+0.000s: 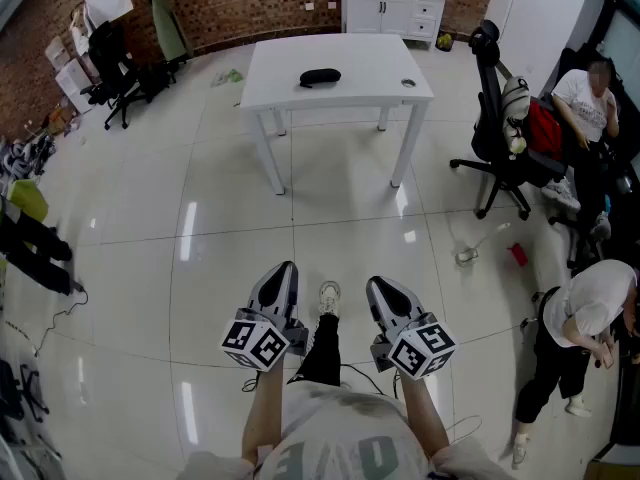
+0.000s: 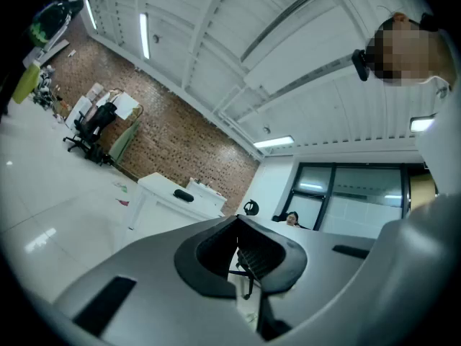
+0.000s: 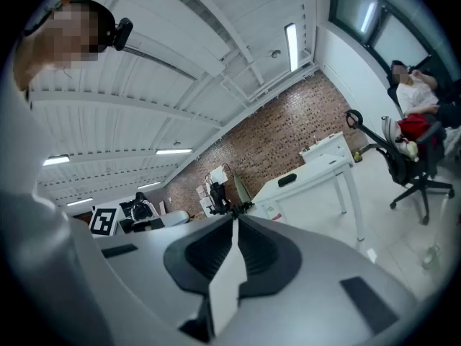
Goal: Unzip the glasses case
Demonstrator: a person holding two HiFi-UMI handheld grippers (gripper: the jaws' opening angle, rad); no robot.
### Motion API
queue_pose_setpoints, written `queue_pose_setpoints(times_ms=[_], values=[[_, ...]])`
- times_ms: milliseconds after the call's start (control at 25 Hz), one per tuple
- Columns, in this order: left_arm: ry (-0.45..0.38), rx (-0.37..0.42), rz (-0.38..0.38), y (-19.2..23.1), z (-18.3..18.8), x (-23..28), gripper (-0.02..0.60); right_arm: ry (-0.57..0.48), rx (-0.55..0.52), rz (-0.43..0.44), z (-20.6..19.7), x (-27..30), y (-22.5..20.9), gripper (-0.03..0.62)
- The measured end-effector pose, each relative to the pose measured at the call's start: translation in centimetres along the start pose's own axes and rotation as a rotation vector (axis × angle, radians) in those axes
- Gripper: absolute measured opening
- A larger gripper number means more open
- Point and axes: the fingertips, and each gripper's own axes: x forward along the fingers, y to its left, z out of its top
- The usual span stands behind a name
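The white table (image 1: 370,78) stood well apart, straight ahead of me. My left tongs (image 1: 287,267) and right tongs (image 1: 376,284) were both clenched on nothing. The black glasses case (image 1: 320,77) lay near the table's middle, long axis crosswise to me, neither hand clearly nearer.

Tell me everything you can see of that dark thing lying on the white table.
The glasses case is a small, black, oblong case with rounded ends and a dull, matte look. It lies flat on its side, roughly in the middle of the white table, long axis running across the top. Only the tabletop touches it. It looks closed, but its zipper is too small to make out from here.
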Motion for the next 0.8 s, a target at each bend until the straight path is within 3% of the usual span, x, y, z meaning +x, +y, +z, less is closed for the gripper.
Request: queue_pose_setpoints(times_ms=[200,480,800], values=[[0.014,0.003,-0.004,8.0,1.9,14.0,-0.003,0.020,-0.012,-0.002,3.6,13.3,-8.3,0.003],[0.025,0.049,-0.084,16.6,11.2,34.4,-0.003,0.029,-0.061,-0.026,13.6,32.6,-16.7,0.003],[0.098,0.024,-0.088,23.6,11.6,51.8,-0.003,0.089,-0.084,-0.030,18.2,47.7,-27.8,0.003]])
